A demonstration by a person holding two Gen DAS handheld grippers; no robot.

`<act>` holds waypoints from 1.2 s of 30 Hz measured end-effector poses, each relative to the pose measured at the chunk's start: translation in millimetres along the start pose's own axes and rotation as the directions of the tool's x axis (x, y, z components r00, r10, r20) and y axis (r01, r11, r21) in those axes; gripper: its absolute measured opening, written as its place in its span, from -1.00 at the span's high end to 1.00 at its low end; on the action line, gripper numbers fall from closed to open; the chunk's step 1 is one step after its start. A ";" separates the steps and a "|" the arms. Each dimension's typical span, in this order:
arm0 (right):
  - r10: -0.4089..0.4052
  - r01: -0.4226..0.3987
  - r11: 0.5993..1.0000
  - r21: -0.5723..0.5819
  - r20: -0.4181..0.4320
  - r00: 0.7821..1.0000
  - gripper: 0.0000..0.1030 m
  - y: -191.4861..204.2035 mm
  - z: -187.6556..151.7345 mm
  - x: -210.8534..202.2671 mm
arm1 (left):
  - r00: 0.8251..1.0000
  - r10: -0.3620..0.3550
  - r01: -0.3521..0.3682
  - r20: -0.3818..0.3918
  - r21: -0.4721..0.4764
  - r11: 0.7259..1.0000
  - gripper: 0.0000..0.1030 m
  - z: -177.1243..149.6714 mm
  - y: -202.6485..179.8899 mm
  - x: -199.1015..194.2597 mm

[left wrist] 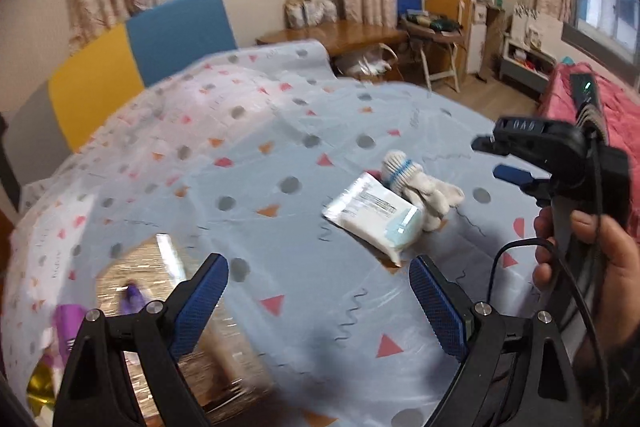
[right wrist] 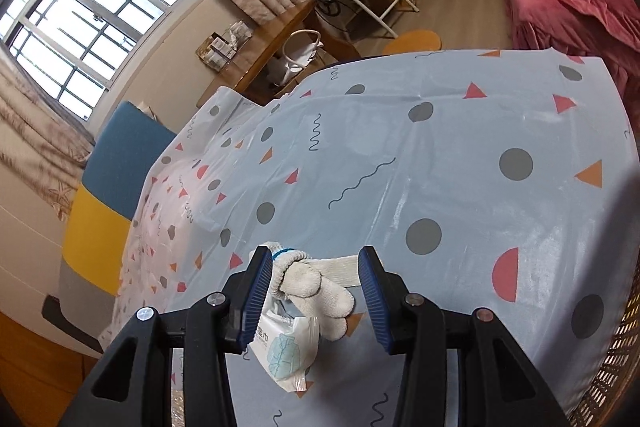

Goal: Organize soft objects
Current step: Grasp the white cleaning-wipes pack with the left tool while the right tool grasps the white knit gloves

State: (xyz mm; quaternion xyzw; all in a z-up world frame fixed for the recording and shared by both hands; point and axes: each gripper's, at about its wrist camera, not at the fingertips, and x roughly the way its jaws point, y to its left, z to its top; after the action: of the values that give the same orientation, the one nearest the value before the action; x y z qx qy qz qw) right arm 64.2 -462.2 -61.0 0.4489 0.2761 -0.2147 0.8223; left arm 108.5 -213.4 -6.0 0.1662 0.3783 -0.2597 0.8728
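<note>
White glove (right wrist: pixel 316 285) beside tissue pack (left wrist: pixel 374 217) on patterned tablecloth (right wrist: pixel 460 155), both hand-held grippers apart, curtained window (right wrist: pixel 96 11) behind.

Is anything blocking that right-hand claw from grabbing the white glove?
Nothing visible does. The right gripper is open, with the white glove between its fingers already. The wipes pack lies partly under the glove, not in the way.

Two wrist views, shared tablecloth (left wrist: pixel 304 195) ahead.
</note>
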 end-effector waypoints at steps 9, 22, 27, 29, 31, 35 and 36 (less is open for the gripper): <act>0.052 -0.052 0.999 -0.007 -0.032 0.998 0.12 3.2 -2.0 2.5 | 0.983 -0.109 0.087 -0.148 -0.147 0.985 -0.79 16.3 -18.4 83.6; 0.106 -0.107 0.994 -0.013 -0.070 0.992 0.12 7.6 -5.1 6.2 | 0.917 -0.301 0.149 -0.261 -0.476 0.867 -0.80 37.3 -14.9 175.3; 0.111 -0.114 0.993 -0.030 -0.092 0.990 0.12 11.7 -7.5 9.6 | 0.924 -0.246 0.103 -0.293 -0.430 0.897 -0.76 37.2 -21.2 189.3; 0.108 -0.112 0.993 -0.035 -0.097 0.989 0.12 12.4 -8.5 10.6 | 0.935 -0.216 0.100 -0.281 -0.374 0.922 -0.59 34.2 -22.9 182.5; 0.109 -0.113 0.993 -0.035 -0.103 0.989 0.12 12.6 -9.2 11.8 | 0.938 -0.220 0.122 -0.267 -0.342 0.932 -0.36 27.1 -18.4 174.0; 0.104 -0.108 0.994 -0.029 -0.113 0.988 0.12 10.9 -9.9 13.2 | 0.936 -0.226 0.138 -0.268 -0.312 0.940 -0.28 6.1 -4.1 152.5; 0.099 -0.103 0.994 -0.027 -0.118 0.988 0.12 10.4 -10.2 14.2 | 0.937 -0.226 0.139 -0.267 -0.308 0.941 -0.28 -0.2 -0.9 147.3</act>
State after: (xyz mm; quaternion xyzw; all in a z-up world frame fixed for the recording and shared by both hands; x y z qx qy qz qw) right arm 78.5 -449.8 -68.3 0.4605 0.3038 -0.1417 0.8219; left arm 193.1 -262.4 -116.1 0.0401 0.5532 -0.2553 0.7919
